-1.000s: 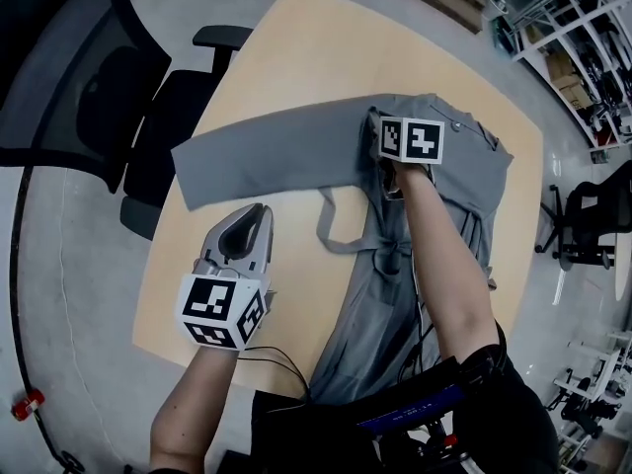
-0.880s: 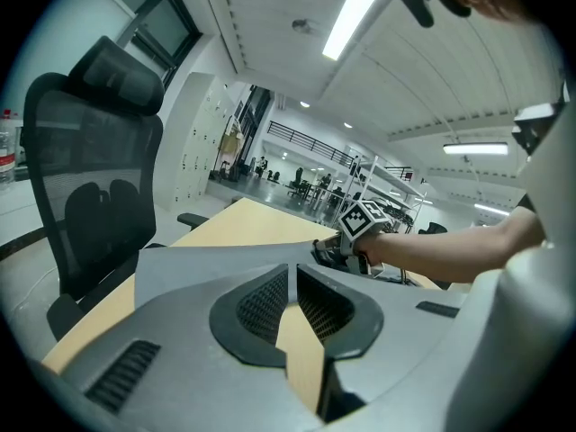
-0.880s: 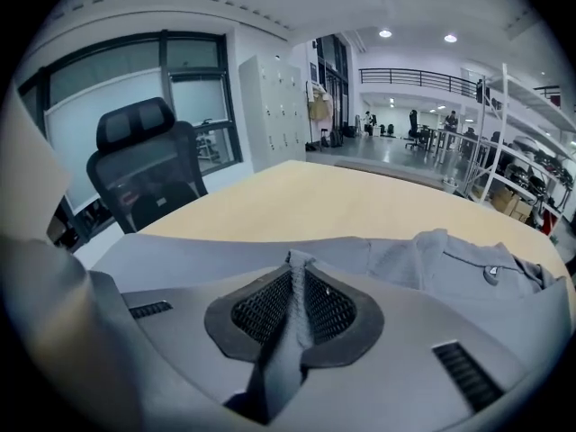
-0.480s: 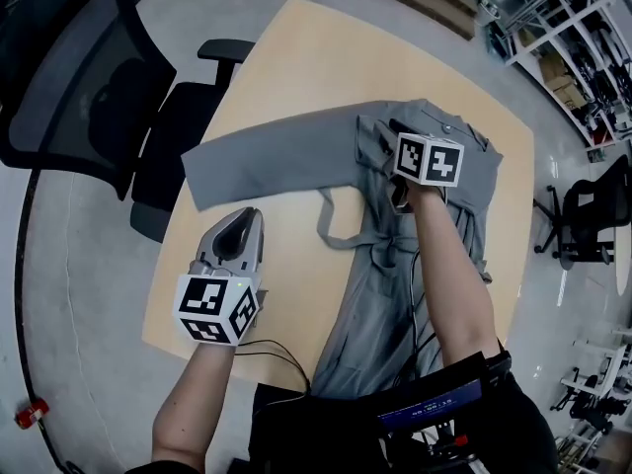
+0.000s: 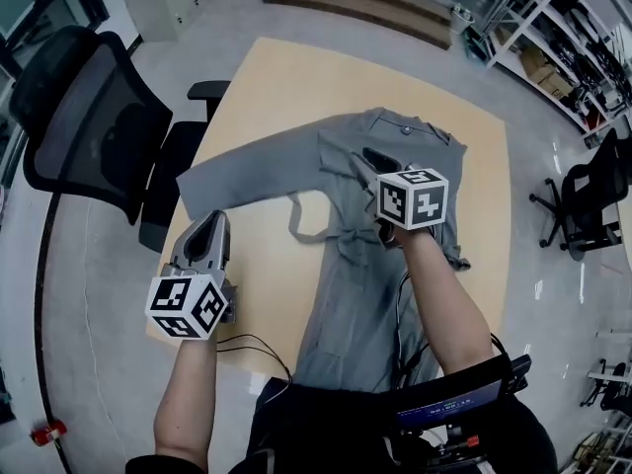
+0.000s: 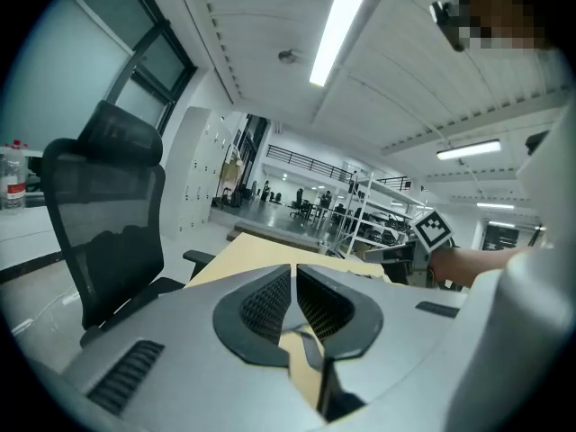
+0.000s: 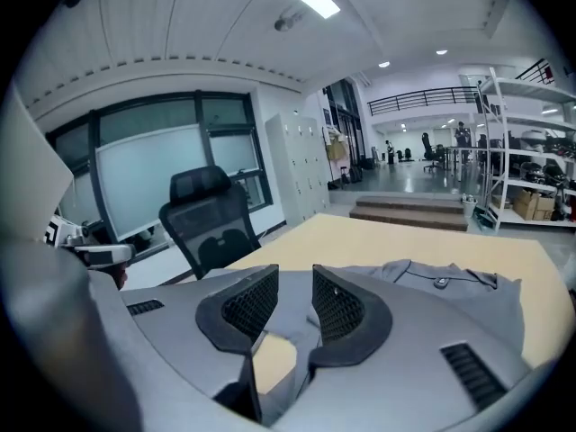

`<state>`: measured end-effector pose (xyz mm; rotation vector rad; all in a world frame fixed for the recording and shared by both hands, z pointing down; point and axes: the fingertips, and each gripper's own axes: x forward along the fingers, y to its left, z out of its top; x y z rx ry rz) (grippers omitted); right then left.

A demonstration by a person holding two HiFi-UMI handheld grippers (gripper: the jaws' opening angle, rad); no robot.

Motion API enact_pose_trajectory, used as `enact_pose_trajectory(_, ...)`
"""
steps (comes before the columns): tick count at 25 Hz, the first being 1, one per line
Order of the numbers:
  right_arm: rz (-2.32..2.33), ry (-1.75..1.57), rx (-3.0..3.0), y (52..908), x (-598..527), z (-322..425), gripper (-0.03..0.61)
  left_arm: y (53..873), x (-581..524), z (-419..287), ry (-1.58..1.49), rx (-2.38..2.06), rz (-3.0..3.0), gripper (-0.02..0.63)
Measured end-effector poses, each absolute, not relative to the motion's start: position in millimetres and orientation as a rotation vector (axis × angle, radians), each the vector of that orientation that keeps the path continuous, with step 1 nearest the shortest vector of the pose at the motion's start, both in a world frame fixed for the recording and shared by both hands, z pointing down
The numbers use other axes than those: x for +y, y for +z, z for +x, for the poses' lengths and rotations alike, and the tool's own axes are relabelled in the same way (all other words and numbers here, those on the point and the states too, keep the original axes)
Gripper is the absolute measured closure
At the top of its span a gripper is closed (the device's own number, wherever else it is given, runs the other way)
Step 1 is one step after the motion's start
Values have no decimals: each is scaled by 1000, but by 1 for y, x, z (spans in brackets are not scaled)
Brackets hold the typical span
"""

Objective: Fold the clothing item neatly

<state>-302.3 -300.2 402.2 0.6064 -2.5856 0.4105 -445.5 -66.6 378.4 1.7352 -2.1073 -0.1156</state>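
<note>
Grey garment (image 5: 348,299), one sleeve (image 5: 247,171) outstretched; left fingers (image 6: 268,302) closed, right fingers (image 7: 252,304) just parted, both empty.

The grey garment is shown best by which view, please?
The head view: the whole grey garment lies across the table, one sleeve stretched left. The right gripper view catches only its collar end; the left gripper view, hardly any.

The garment (image 5: 341,304) lies on the bench (image 5: 296,87), one sleeve reaching its left edge. A chair (image 5: 89,126) stands left of the bench.
</note>
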Motion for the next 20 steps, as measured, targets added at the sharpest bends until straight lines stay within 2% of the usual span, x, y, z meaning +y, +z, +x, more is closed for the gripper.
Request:
enact_pose_trajectory(7, 510, 370, -2702, 351, -271, -282, 468, 324, -56, -424, -91, -2204, 1769, 597)
enact_pose_trajectory(9, 482, 346, -2743, 336, -262, -280, 542, 312, -50, -420, -86, -2230, 1764, 597)
enact_pose_trajectory(12, 435, 293, -2780, 319, -251, -284, 568, 300, -40, -422, -112, -2274, 1725, 597)
enact_pose_trajectory(20, 228, 120, -2695, 345, -188, -352, 566, 309, -4, -477, -102, -2340, 1625, 597)
